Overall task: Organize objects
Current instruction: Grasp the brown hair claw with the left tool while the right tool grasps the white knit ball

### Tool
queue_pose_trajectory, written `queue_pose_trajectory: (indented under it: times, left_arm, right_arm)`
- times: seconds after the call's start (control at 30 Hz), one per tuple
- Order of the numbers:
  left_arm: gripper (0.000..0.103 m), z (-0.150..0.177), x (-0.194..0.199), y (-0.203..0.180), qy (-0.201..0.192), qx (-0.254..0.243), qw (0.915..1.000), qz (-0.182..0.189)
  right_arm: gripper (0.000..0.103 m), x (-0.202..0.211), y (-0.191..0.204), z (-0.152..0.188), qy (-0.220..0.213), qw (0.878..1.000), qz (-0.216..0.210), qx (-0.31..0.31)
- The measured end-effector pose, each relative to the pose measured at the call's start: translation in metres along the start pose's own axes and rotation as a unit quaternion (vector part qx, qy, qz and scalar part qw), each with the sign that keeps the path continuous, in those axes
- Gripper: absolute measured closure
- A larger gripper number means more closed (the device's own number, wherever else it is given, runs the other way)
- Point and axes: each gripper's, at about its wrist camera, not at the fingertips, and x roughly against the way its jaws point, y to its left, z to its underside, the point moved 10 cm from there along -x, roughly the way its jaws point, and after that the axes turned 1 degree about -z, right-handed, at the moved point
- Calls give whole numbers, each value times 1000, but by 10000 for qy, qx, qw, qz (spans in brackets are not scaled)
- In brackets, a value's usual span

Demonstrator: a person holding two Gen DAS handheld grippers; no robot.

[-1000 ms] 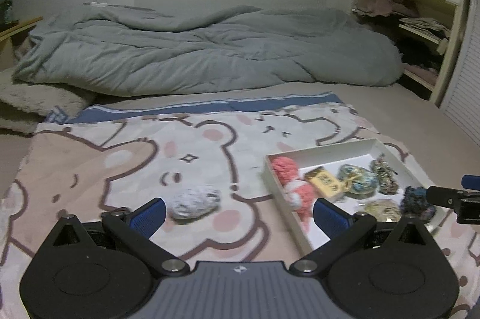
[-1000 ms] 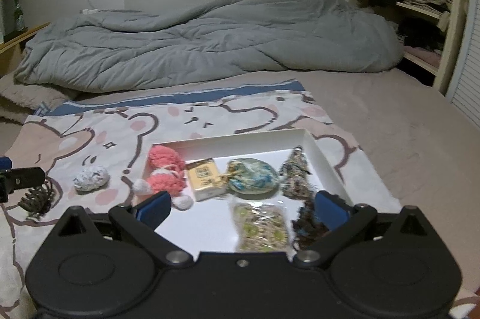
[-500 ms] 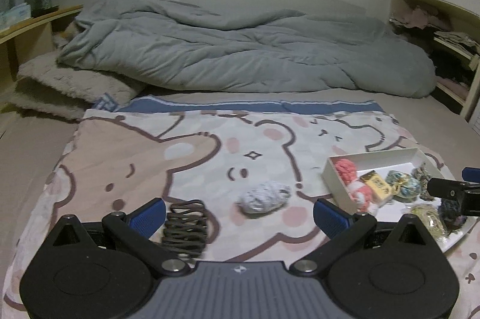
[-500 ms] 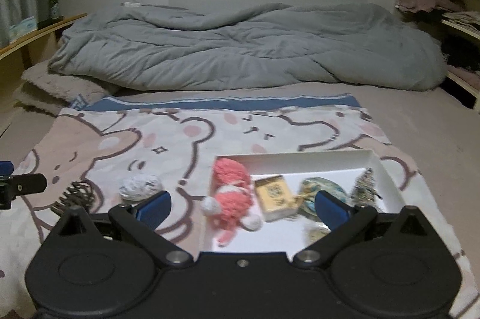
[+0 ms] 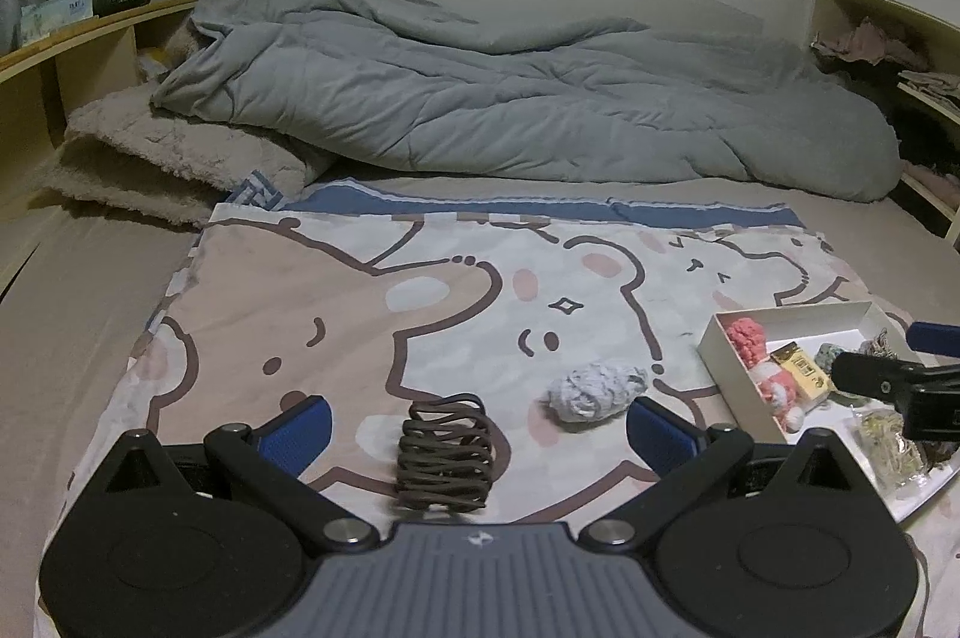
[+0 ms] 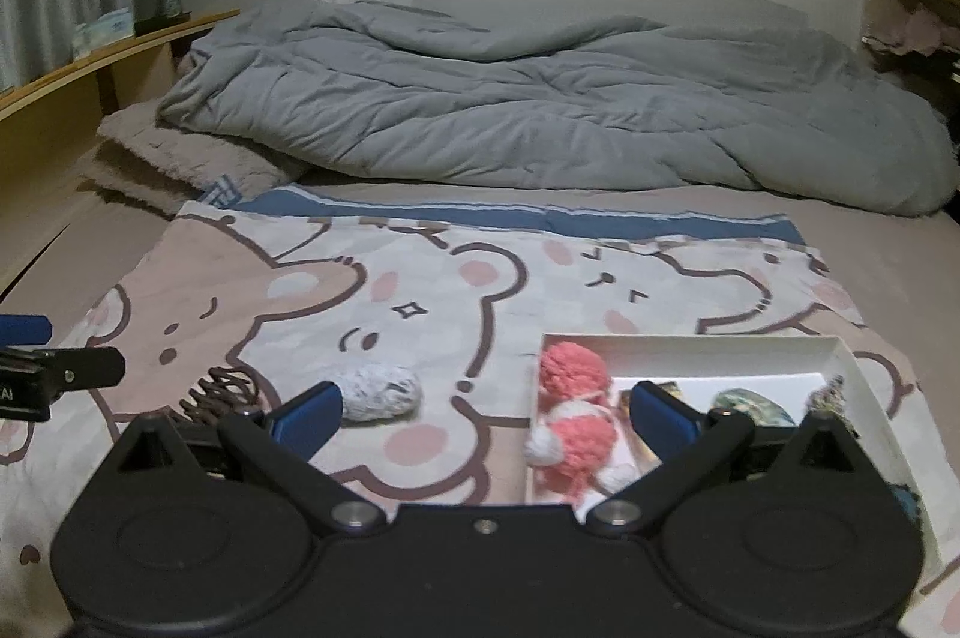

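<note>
A dark brown coiled hair clip lies on the bear-print cloth between the open fingers of my left gripper. A grey-white crumpled ball lies just beyond its right finger. A white tray at the right holds a pink knitted toy, a yellow packet and several small items. My right gripper is open and empty, low over the cloth between the ball and the tray; the pink toy lies by its right finger. The clip shows at its left.
A rumpled grey duvet and a beige fleece blanket lie at the back of the bed. Wooden shelves with a bottle stand at the left; shelves with clothes at the right. The bear cloth covers the bed's front.
Both grippers have swung left. The left one moved from the tray's edge to the hair clip, which now lies between its fingers. The right one moved off the tray toward the ball.
</note>
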Motion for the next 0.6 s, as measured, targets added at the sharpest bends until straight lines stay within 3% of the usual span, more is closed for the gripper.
queue_pose_trajectory:
  times: [0.6]
  left_arm:
    - [1, 5, -67, 18, 649, 15, 9977, 179]
  right_arm:
    - [0, -75, 47, -1, 411, 9976, -358, 416]
